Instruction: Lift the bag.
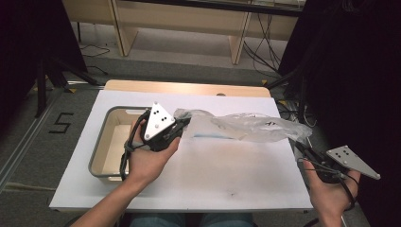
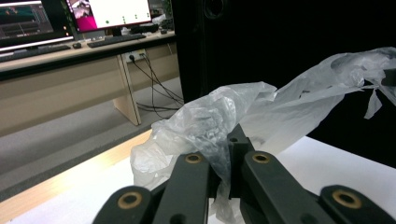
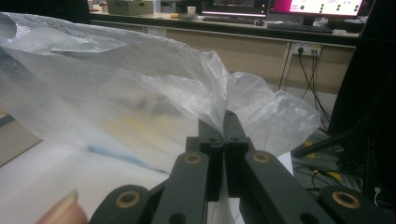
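A clear plastic bag (image 1: 246, 126) stretches across the white table top (image 1: 203, 170) between my two grippers, lifted a little off it. My left gripper (image 1: 182, 124) is shut on the bag's left end, which bunches over its jaws in the left gripper view as the plastic bag (image 2: 205, 121). My right gripper (image 1: 302, 147) is shut on the bag's right end beyond the table's right edge. In the right gripper view the plastic bag (image 3: 140, 93) fans out from my right gripper (image 3: 223, 122), whose jaws pinch it tight.
A grey-rimmed tray (image 1: 105, 142) with a pale inside sits at the table's left, under my left hand. A thin blue strip (image 1: 213, 137) lies on the table beneath the bag. Desks, cables and monitors (image 2: 112, 14) stand past the far edge.
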`<state>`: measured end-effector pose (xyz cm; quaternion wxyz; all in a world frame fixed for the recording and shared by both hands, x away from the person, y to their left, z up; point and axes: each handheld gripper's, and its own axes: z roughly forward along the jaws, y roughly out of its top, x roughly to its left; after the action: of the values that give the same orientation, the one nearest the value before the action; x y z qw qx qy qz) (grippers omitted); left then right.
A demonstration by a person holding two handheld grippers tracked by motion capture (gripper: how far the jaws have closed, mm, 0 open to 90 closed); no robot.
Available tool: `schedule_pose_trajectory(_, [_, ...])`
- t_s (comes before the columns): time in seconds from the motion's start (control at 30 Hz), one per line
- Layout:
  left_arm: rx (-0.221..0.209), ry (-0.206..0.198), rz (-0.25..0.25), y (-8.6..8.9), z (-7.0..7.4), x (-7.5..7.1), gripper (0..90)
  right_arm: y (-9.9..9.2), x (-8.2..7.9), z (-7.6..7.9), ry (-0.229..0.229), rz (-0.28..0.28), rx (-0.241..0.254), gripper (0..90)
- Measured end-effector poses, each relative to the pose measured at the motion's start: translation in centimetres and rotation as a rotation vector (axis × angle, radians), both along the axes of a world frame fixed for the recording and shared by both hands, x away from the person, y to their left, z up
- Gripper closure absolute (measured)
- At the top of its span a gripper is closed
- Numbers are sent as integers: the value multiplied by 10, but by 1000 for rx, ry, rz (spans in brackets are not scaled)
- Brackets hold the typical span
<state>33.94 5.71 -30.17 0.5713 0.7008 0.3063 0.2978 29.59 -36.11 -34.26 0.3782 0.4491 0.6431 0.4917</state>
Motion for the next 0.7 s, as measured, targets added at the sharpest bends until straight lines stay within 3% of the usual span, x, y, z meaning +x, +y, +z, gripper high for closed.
schedule_pose_trajectory(0.23, [-36, -62, -19, -3, 4, -2, 895, -1, 0, 0, -3, -6, 4, 900])
schedule_pose_trajectory(0.4, [-89, -89, -26, -3, 11, -3, 894, -1, -3, 5, -30, -13, 7, 900])
schedule_pose_trajectory(0.7, [-86, -101, 1, -1, 16, 4, 894, -1, -2, 13, -60, -20, 10, 900])
